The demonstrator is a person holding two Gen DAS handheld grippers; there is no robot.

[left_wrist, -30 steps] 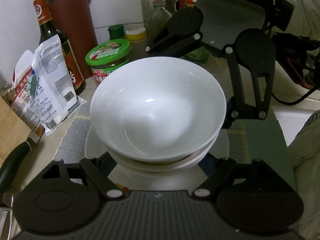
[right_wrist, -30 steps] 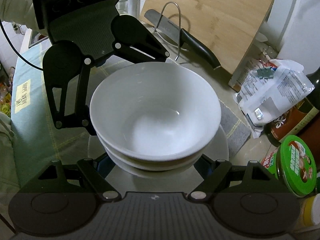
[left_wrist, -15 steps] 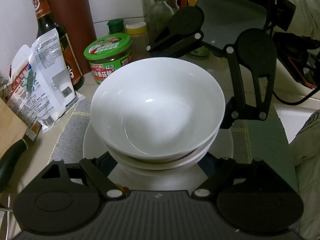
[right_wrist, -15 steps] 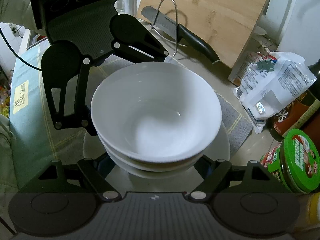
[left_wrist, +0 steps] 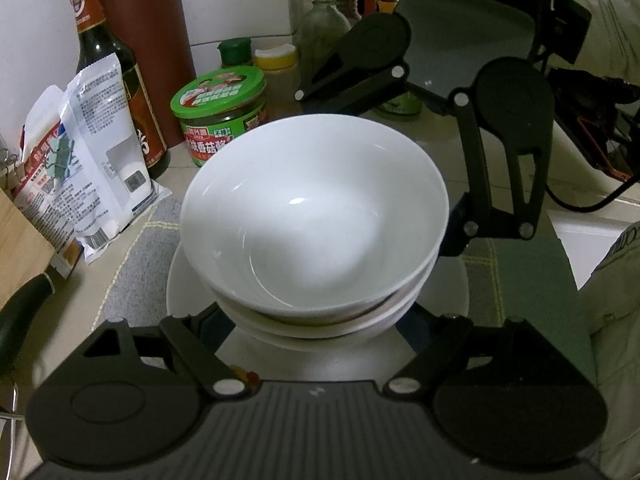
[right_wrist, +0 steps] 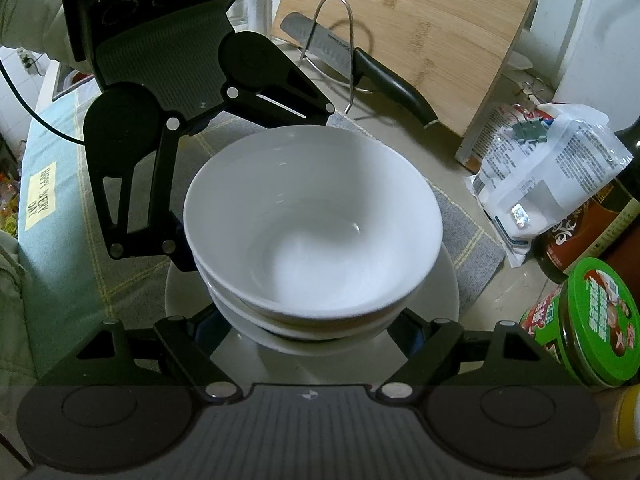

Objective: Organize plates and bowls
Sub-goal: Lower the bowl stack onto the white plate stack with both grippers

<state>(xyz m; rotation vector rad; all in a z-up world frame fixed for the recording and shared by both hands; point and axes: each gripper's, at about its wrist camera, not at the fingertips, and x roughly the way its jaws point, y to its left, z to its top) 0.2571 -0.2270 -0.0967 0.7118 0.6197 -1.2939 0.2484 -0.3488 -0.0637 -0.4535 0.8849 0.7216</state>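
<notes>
Two white bowls are nested, the top bowl inside the lower bowl. They stand on a white plate. My left gripper and right gripper straddle the stack from opposite sides. Both pairs of jaws are opening with the lower bowl between them. The tips are tucked under the bowls' overhang and mostly hidden. In the right wrist view a finger of the left gripper sits close beside the lower bowl.
The plate lies on a grey mat. Beside it are a green-lidded jar, a dark sauce bottle and a white packet. On the other side a knife lies by a wire rack and a cutting board.
Almost nothing differs. Both grippers stay around the stack and the bowls and plate have not shifted. Any spreading of the fingers is too slight to make out.
</notes>
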